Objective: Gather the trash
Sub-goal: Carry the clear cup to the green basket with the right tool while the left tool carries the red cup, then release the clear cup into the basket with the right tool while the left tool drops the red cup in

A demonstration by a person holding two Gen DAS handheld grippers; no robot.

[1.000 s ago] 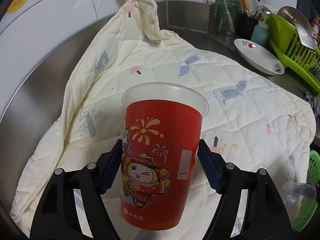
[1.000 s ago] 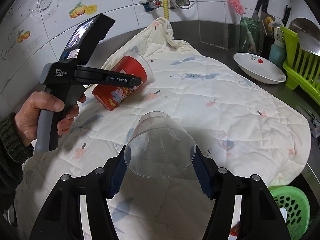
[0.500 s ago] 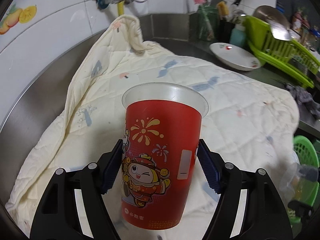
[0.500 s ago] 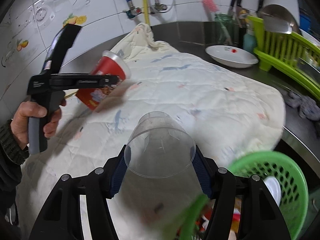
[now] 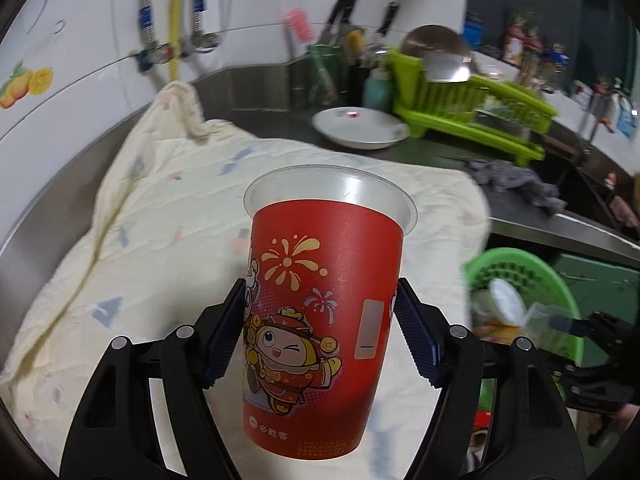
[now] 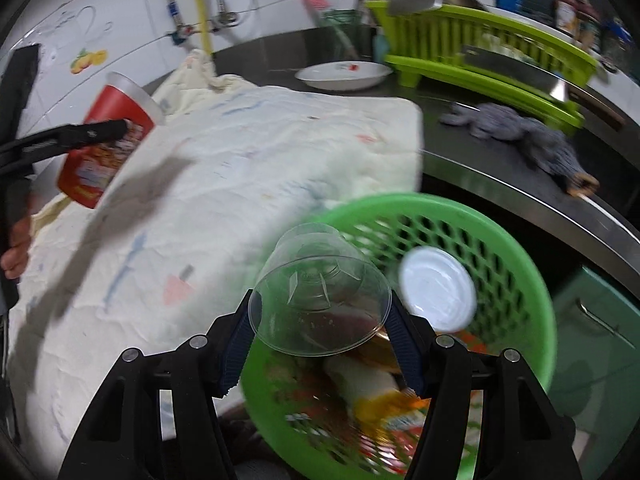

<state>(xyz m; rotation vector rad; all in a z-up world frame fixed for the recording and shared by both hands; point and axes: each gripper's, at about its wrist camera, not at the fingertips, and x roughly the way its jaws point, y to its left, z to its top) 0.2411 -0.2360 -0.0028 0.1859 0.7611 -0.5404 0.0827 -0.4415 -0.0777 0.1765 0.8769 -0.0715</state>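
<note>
the left tongs [image 5: 320, 334] were clamped on a red cup [image 5: 322, 316], their blue pads pressed against its 2 sides about halfway up. the cup stood upright in the grip, with a clear rim on top and a cartoon figure and fireworks printed on its wall. it hung over a cream quilted cloth [image 5: 160, 220] that covered most of the steel table [image 5: 560, 224]. in the right wrist view the same cup appeared at the far left, tilted, with the dark tool around it and a bit of a hand [image 6: 16, 248] below.

the right tongs [image 6: 320, 330] were clamped on a clear plastic cup [image 6: 320, 300], which lay on its side between the pads with its wide mouth toward the camera (some brownish residue showed inside). that cup was held over the near rim of a green basket [image 6: 512, 264], which sat just beside the edge of the cloth and lower than the table top. inside the basket lay a white round lid [image 6: 438, 288] and some blurred wrappers in yellow and red; what they were could not be told.

on the table behind the cloth stood a white plate [image 6: 344, 76], a lime green dish rack [image 6: 480, 52] with a steel cleaver leaning in it, and a crumpled grey rag [image 6: 520, 132] near the table's edge. the tiled wall [image 5: 80, 40] carried pipes and a fruit sticker.
</note>
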